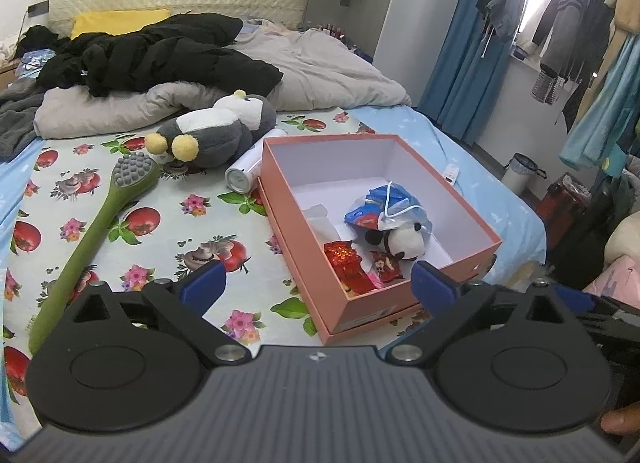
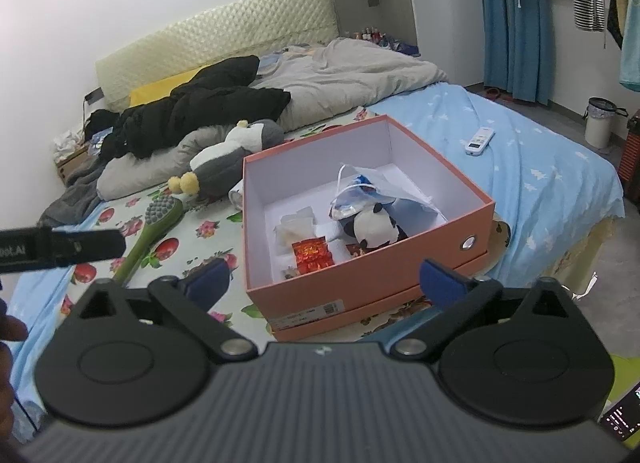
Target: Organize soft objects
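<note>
An open pink box (image 1: 376, 305) (image 2: 360, 275) stands on the flowered sheet. Inside lie a small panda plush (image 1: 404, 243) (image 2: 374, 227), a blue-and-white bag (image 1: 376, 207) (image 2: 356, 199) and a shiny red packet (image 1: 344, 259) (image 2: 312, 253). A large grey-and-white penguin plush (image 1: 216, 131) (image 2: 228, 159) lies behind the box, to its left. My left gripper (image 1: 318, 279) hovers open over the box's near left corner, nothing between its fingers. My right gripper (image 2: 326, 275) is open and empty in front of the box's near wall.
A green massage brush (image 1: 92, 231) (image 2: 156, 227) and a white can (image 1: 244, 171) lie left of the box. A black jacket (image 1: 152, 55) and grey duvet (image 1: 320, 71) fill the far bed. A remote (image 2: 480, 141) rests on the blue sheet; a bin (image 2: 598, 123) stands on the floor.
</note>
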Demonstrator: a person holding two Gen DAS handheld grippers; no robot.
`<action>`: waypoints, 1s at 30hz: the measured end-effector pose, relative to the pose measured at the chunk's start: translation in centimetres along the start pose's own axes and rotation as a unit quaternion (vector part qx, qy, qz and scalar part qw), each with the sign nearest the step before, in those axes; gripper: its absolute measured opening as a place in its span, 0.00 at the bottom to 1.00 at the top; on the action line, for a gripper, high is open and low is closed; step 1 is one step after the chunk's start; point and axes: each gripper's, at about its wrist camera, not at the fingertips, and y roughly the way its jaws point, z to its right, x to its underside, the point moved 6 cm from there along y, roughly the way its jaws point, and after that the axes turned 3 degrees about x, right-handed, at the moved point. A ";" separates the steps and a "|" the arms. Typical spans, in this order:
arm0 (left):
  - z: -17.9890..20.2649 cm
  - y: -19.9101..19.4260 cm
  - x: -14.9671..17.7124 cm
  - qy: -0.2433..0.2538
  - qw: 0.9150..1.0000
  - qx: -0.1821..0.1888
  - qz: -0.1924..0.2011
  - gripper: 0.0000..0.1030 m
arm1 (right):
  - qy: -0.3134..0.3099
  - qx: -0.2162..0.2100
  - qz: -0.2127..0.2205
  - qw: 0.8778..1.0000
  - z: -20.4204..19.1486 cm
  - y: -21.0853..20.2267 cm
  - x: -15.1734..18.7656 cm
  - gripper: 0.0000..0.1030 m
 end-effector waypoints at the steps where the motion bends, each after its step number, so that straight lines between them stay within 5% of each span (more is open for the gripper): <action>1: 0.0 0.0 0.0 0.000 1.000 -0.001 -0.001 0.98 | -0.001 0.001 0.000 1.000 0.0 0.1 0.0 1.00; 30: 0.8 0.1 -0.1 0.026 1.000 -0.016 0.001 0.98 | -0.013 0.007 0.006 1.000 -0.3 0.4 0.1 1.00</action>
